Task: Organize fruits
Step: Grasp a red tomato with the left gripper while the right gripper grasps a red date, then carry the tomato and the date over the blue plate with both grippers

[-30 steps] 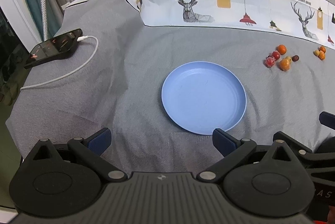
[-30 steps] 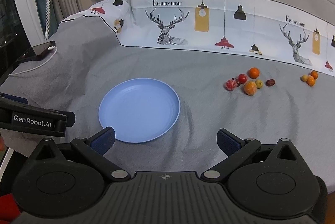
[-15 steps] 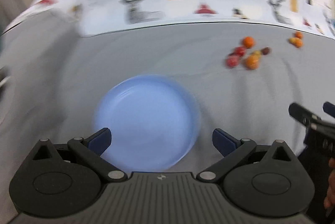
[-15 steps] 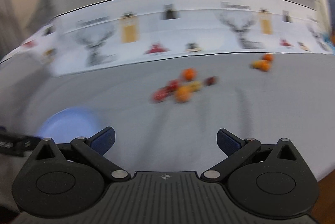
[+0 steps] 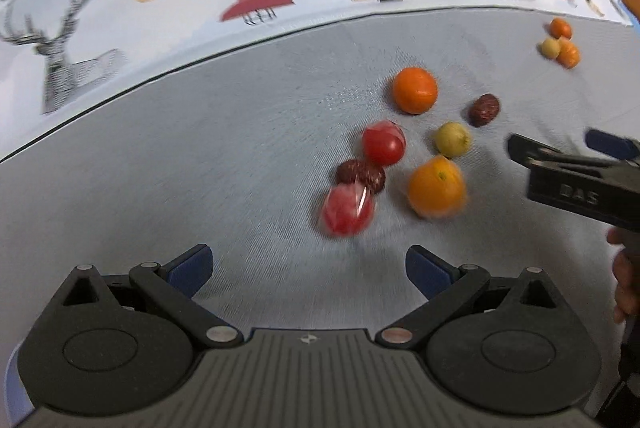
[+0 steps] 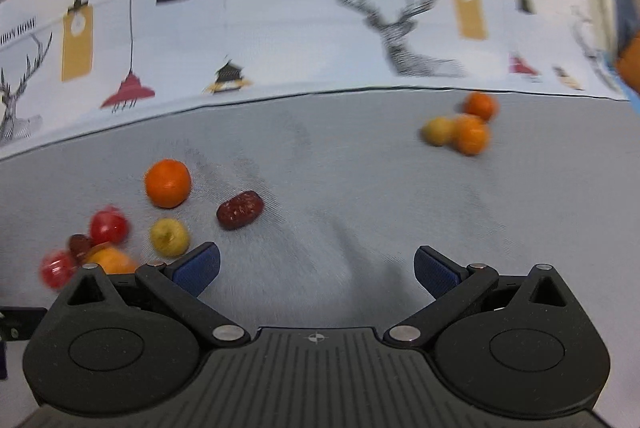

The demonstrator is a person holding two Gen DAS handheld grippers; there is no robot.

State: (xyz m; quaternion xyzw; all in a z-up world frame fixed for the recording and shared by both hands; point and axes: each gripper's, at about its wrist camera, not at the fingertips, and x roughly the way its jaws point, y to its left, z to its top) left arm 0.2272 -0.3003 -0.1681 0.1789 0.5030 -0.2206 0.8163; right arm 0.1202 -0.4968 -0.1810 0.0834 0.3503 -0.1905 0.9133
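Nothing is judged sorted yet: the left gripper (image 5: 308, 268), fingers apart and empty, is held just short of the red plastic-wrapped round fruit (image 5: 347, 209), while the right gripper (image 6: 318, 266), likewise spread, is held beside the wrinkled dark-red date (image 6: 240, 209) ahead of its left finger, all fruit lying loose on the grey bedspread (image 6: 360, 196).

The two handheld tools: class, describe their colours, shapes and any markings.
Each tool, left and right, has a ribbed dark-grey body, two round black discs, black linkage arms with silver pivots and blue fingertip pads. The right tool's side bears pale, unreadable lettering.
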